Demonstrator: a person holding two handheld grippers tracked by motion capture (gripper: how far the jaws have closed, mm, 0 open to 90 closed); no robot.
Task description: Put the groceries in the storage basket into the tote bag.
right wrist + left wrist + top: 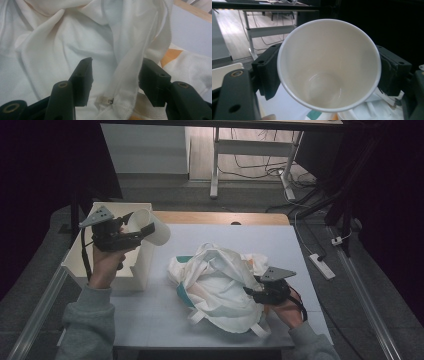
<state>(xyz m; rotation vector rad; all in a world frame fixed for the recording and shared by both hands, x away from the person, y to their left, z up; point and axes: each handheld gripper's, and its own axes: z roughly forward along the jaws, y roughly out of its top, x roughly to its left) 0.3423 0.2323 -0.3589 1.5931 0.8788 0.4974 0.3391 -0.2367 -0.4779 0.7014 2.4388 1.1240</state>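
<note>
L gripper (pixel 131 231) holds the cup (pixel 150 227); R gripper (pixel 256 290) sits open at the bag (pixel 220 285), maybe holding nothing. Next: cup into bag.

One white paper cup (pixel 150 227) is present, clamped between the two jaws of the left gripper (pixel 131 231), its open mouth facing back along the fingers (pixel 268 72) in the left gripper view; one crumpled white cloth bag (pixel 220 285) with teal and orange patches lies around the fingers (pixel 83 75) of the right gripper (pixel 255 292), one hemmed edge of it running between them; two grippers in all, each with two black jaws, one per hand; one white box (pixel 132 270) sits below the left fingers; one table (pixel 165 320) carries it all; one power strip (pixel 322 266) lies on the floor, well right of the right fingers.
</note>
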